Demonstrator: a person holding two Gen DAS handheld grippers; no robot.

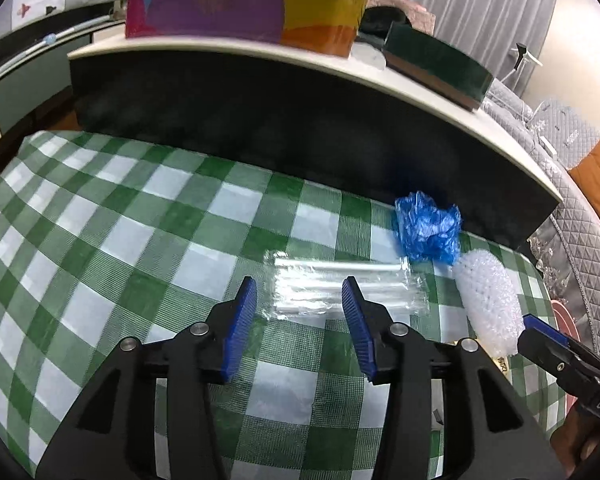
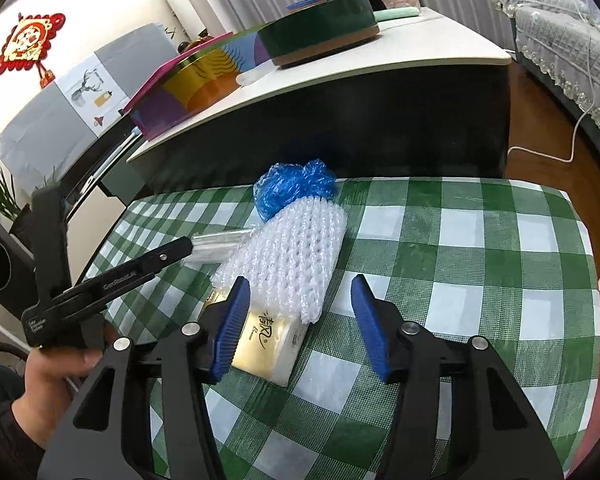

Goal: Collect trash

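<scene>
Both grippers hang over the green checked tablecloth with their jaws apart and nothing between the pads. Just ahead of the left gripper lies a clear plastic wrapper. Under the right gripper, by its left finger, sits a tissue pack, a bubble-wrap roll lying partly over it. Beyond the roll rests a crumpled blue plastic bag, against the dark cabinet.

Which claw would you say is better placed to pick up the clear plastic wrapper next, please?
Left. The left claw is open and lined up with the clear plastic wrapper just beyond its tips, while the right claw faces the white bubble wrap instead.
</scene>
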